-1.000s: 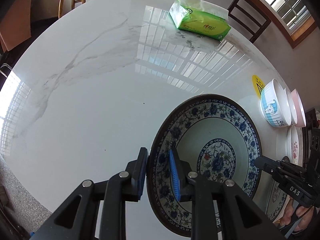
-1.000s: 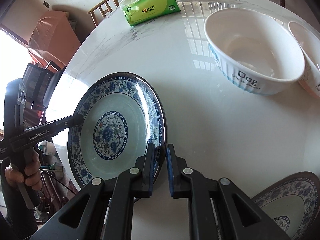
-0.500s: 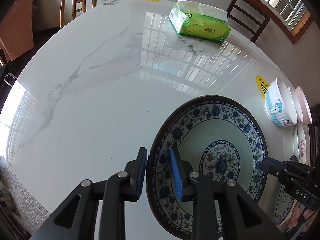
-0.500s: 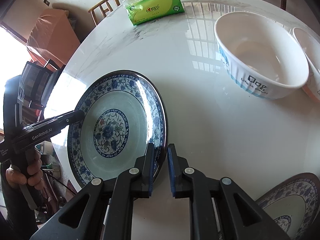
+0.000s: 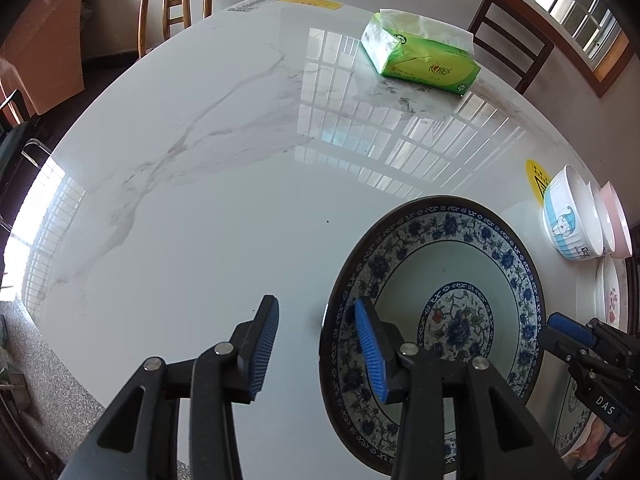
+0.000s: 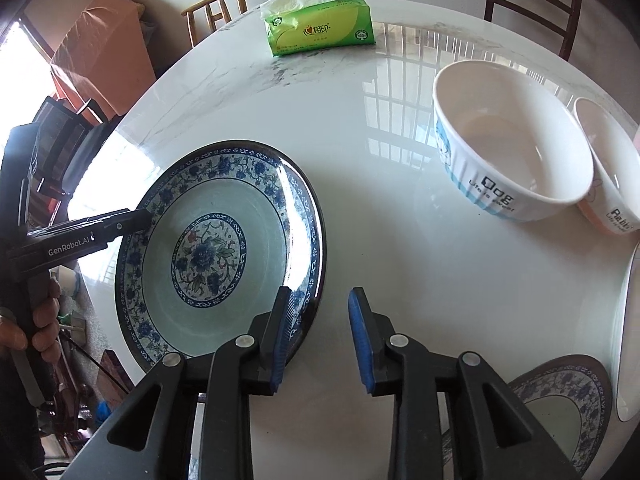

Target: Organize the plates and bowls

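A blue-and-white floral plate (image 5: 440, 312) (image 6: 216, 248) lies flat on the white marble table (image 5: 200, 200). My left gripper (image 5: 318, 344) straddles the plate's left rim. Its jaws are opening, one pad outside the rim and one over the plate's inside, neither pressing. My right gripper (image 6: 320, 338) straddles the opposite rim in the same way, its jaws also opening and clear of the rim. Each gripper's tip shows in the other's view at the plate's edge.
A white bowl with a blue band (image 6: 508, 140) and a pink-banded bowl (image 6: 612, 160) stand to the right. A second floral plate (image 6: 560, 396) and a white plate (image 6: 628, 340) lie near the right edge. A green tissue pack (image 5: 420, 56) sits at the far side, with chairs around.
Both grippers were pinched on the plate's opposite rims; their jaws have now spread and let the rim go. The plate rests where it was.
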Demonstrator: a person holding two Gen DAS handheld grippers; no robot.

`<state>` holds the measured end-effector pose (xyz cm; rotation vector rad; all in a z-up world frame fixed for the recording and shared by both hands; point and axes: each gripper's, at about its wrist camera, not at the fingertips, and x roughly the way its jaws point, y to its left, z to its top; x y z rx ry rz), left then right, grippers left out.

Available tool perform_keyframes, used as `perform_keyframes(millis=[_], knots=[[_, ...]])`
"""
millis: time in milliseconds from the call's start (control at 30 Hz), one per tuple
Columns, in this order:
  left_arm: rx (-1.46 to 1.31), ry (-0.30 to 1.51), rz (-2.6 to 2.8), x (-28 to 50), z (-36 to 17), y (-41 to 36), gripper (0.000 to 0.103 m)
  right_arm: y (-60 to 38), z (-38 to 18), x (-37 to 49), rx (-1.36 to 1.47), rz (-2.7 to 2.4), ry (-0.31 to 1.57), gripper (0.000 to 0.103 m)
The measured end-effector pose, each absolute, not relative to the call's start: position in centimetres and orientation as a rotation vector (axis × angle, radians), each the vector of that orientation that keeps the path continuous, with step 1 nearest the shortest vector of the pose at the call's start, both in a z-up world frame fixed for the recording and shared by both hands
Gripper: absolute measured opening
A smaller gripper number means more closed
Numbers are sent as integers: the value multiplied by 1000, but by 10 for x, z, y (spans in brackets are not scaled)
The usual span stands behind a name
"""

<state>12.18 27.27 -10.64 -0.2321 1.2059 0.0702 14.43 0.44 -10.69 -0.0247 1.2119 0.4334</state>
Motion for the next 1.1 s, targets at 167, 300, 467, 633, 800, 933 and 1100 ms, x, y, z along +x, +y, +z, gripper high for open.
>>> perform_keyframes(millis=[167, 300, 467, 633, 800, 933, 1100], knots=[[-230, 1191, 90, 116, -100, 275, 50, 4, -101, 138, -73, 417, 1178, 31], [-228, 1176, 88, 111, -90, 270, 53, 1, -96, 132, -96, 411, 1155, 32], [-188, 1137, 49, 100, -68, 246, 57, -14, -85, 118, -99, 417, 1132, 33], [-153, 1105, -50, 88, -45, 201, 57, -49, -67, 99, -51, 459, 1112, 33], [-150, 1117, -207, 77, -37, 142, 57, -106, -57, 75, 60, 494, 1139, 33], [-188, 1166, -339, 72, -45, 95, 57, -157, -53, 54, 95, 444, 1139, 33], [-206, 1231, -412, 70, -67, 44, 57, -224, -60, 33, 214, 358, 1149, 35]])
